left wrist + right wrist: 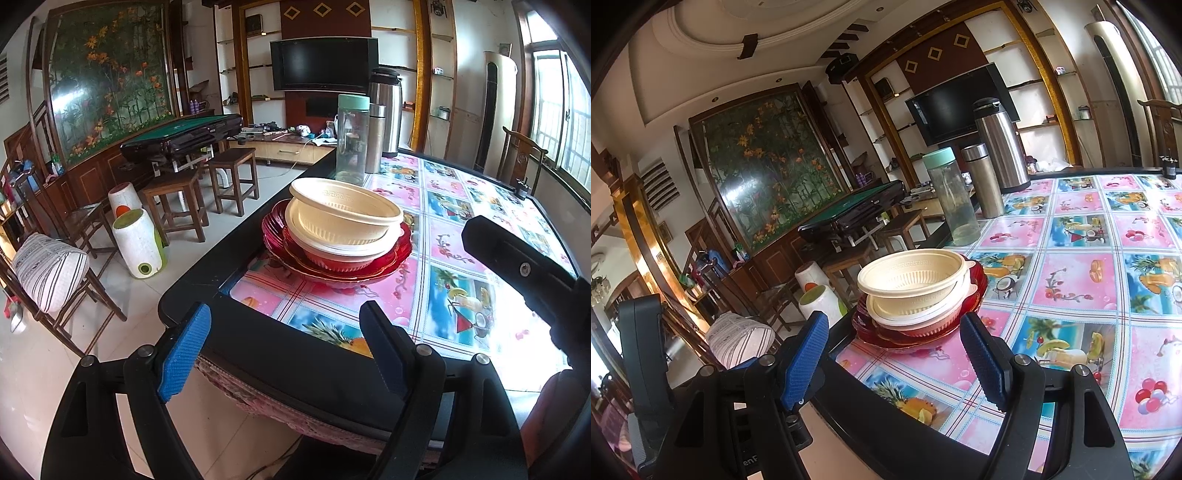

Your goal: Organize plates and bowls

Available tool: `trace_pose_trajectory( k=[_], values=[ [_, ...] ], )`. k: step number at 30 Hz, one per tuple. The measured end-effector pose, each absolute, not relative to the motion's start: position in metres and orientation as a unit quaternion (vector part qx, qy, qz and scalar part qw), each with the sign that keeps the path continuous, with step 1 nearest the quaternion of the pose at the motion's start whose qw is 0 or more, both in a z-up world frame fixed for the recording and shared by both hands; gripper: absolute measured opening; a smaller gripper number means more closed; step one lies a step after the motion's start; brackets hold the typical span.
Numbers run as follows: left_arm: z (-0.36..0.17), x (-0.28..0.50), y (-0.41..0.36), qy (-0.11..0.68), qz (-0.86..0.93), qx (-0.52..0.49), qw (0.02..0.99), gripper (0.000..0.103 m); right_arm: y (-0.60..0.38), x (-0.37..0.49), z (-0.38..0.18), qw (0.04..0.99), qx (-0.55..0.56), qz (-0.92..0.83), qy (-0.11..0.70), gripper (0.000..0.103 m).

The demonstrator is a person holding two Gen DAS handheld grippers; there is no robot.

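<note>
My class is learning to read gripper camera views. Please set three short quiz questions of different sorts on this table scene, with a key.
1. True or false: the cream bowls are stacked on the red plates.
2. Multiple choice: what stands just behind the stack? A) a clear bottle with a green lid, B) a kettle on a stove, C) a vase of flowers.
3. Fill in: both the left gripper and the right gripper are ____ and hold nothing.

Key: 1 true; 2 A; 3 open.
</note>
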State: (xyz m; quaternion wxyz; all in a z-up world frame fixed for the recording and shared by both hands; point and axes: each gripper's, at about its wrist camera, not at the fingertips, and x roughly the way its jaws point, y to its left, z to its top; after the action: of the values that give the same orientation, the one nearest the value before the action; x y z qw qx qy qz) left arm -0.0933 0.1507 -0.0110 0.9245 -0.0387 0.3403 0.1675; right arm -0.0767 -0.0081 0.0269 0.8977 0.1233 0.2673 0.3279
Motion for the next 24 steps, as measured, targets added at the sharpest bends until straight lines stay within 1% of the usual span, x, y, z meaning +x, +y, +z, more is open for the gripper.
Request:
trace_pose_trajectory(
  k=[14, 24],
  values=[
    [-0.0116, -0.0908, 0.1492, 0.345, 0.162, -0.031, 0.924, 0.084, -0.0079, -0.0756, 0.0263, 0.897, 0.129, 0.324, 0.273, 0.076],
    [-0.0113, -0.0908, 0.1521, 0.341, 0.155, -0.051, 0.926, 0.084, -0.006, -0.0744, 0.0277, 0.895, 0.133, 0.326, 0.273, 0.076]
  ],
)
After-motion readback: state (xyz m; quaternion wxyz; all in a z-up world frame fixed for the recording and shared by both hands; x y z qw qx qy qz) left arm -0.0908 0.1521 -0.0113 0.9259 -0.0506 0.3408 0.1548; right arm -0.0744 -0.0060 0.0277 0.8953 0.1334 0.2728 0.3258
